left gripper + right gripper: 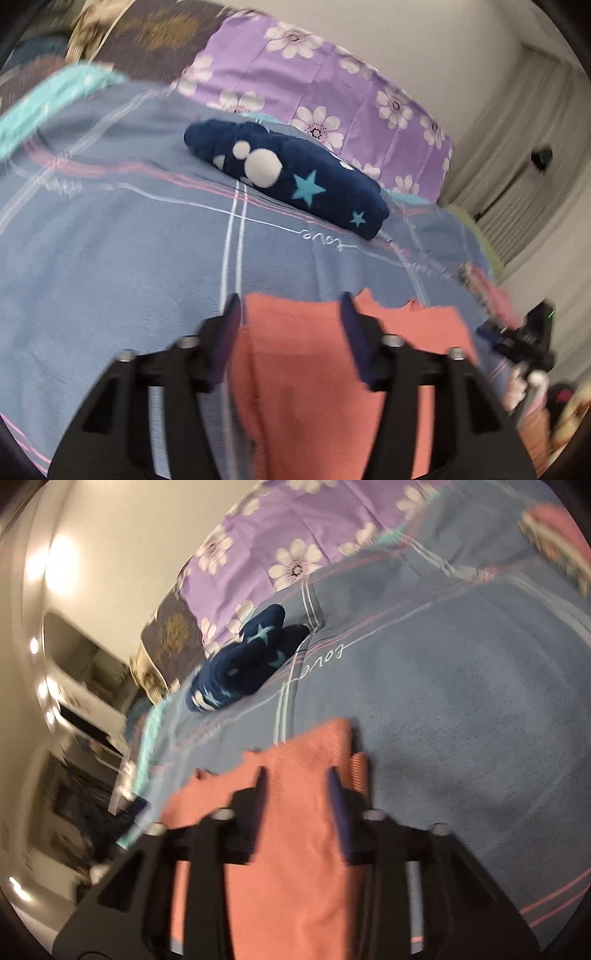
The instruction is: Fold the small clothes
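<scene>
Blue checked bedding (pixel 110 266) covers the bed, with a purple flowered pillow (pixel 314 81) laid along its far side against a pale wall. A salmon-pink garment (pixel 317 369) is spread flat on the near part of the bedding. In the left wrist view its long axis runs from the camera outward, and its ragged far edge is pointed toward the pillow. The left claw (pixel 291 306) is seen directly above this garment, its fingers set wide apart with the pink cloth showing between them; whether the tips are touching the fabric cannot be told through the blur. In the right wrist view the same garment (pixel 295 812) is seen reaching away from the camera and slightly rightward, a folded edge lying along its right side. The right claw (pixel 297 779) is held over it, likewise spread wide, nothing being gripped. Farther up the bed, near the pillow, a rolled navy garment with stars (pixel 295 177) is laid, well apart from the pink one, its length running across the bed.
</scene>
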Motion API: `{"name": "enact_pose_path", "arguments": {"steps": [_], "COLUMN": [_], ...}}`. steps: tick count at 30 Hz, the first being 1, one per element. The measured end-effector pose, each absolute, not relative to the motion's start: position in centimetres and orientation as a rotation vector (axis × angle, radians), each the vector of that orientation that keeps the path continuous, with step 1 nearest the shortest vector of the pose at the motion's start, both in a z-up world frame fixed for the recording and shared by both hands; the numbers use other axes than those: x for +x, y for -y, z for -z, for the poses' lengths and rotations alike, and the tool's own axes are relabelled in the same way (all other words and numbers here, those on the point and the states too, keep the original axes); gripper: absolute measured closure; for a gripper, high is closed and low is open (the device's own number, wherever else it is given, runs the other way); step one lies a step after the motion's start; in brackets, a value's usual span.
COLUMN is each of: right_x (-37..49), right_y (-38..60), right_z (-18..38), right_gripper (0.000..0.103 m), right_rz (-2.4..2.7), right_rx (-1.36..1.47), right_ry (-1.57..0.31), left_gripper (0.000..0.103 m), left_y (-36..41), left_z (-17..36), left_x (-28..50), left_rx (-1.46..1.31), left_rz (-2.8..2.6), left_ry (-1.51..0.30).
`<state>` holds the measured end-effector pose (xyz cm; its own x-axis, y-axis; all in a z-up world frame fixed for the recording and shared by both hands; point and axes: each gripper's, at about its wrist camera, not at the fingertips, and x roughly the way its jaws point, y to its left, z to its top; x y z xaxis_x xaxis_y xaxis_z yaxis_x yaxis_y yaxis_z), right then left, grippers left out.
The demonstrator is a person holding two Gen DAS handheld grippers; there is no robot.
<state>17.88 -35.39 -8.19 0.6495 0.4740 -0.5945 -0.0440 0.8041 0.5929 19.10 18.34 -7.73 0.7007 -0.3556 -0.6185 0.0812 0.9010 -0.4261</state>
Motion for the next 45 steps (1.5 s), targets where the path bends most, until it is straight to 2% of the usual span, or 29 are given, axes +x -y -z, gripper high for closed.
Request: {"name": "enact_pose_path", "arguments": {"steps": [6, 7, 8, 9, 10, 11, 15, 16, 18, 19, 21, 22, 26, 30, 35, 40, 45], "right_x": [19.1, 19.5, 19.8, 20.0, 20.2, 20.3, 18.7, 18.7, 19.0, 19.0, 18.1, 16.9, 12.9, 9.7, 5.8, 4.8, 7.4], "right_y": [34.6, 34.4, 34.3, 34.1, 33.7, 33.4, 33.4, 33.3, 33.1, 33.1, 33.5, 33.8, 35.4, 37.6, 38.8, 42.0, 42.4], "right_z": [9.0, 9.3, 9.6, 9.8, 9.9, 9.9, 8.1, 8.0, 8.6, 9.1, 9.6, 9.7, 9.5, 10.0, 10.1, 10.1, 10.0], "right_gripper": [0.061, 0.061, 0.061, 0.074, 0.086, 0.100, 0.100, 0.098, 0.082, 0.079, 0.078, 0.078, 0.078, 0.079, 0.079, 0.079, 0.079], "right_rz": [-0.263, -0.266, -0.269, -0.265, -0.256, -0.248, -0.251, -0.250, -0.232, -0.213, -0.215, -0.226, -0.229, -0.189, -0.185, -0.169, -0.228], "right_rx": [0.443, 0.438, 0.433, 0.424, 0.400, 0.385, 0.391, 0.377, 0.339, 0.339, 0.361, 0.351, 0.295, 0.278, 0.246, 0.330, 0.314], "right_ry": [-0.846, -0.853, -0.859, -0.859, -0.856, -0.857, -0.737, -0.733, -0.776, -0.810, -0.825, -0.823, -0.824, -0.852, -0.838, -0.807, -0.845], "left_gripper": [0.043, 0.053, 0.090, 0.098, 0.098, 0.098, 0.098, 0.095, 0.092, 0.092, 0.083, 0.076, 0.075, 0.074, 0.051, 0.050, 0.050], "left_y": [-17.6, -17.3, -17.1, -16.9, -16.9, -16.9, -16.5, -16.3, -16.1, -16.2, -16.8, -16.9, -14.8, -7.4, 5.8, 15.3, 19.5], "left_z": [11.0, 11.3, 11.4, 11.3, 10.8, 10.2, 7.5, 7.6, 8.8, 9.3, 9.6, 9.5, 7.7, 5.7, 6.5, 8.7, 10.1], "left_x": [21.9, 22.4, 22.6, 22.7, 22.7, 22.3, 20.0, 20.0, 20.4, 20.4, 19.4, 18.6, 15.3, 11.9, 6.9, 3.6, 2.1], "left_rx": [-0.305, -0.294, -0.291, -0.288, -0.303, -0.309, -0.212, -0.179, -0.105, -0.097, -0.117, -0.100, -0.040, 0.026, 0.173, 0.335, 0.458], "left_rz": [0.234, 0.239, 0.246, 0.256, 0.263, 0.269, 0.282, 0.278, 0.218, 0.204, 0.195, 0.174, 0.214, 0.402, 0.673, 0.815, 0.777], "left_ry": [-0.914, -0.919, -0.911, -0.905, -0.885, -0.857, -0.744, -0.748, -0.799, -0.821, -0.829, -0.821, -0.793, -0.772, -0.780, -0.795, -0.769]}}
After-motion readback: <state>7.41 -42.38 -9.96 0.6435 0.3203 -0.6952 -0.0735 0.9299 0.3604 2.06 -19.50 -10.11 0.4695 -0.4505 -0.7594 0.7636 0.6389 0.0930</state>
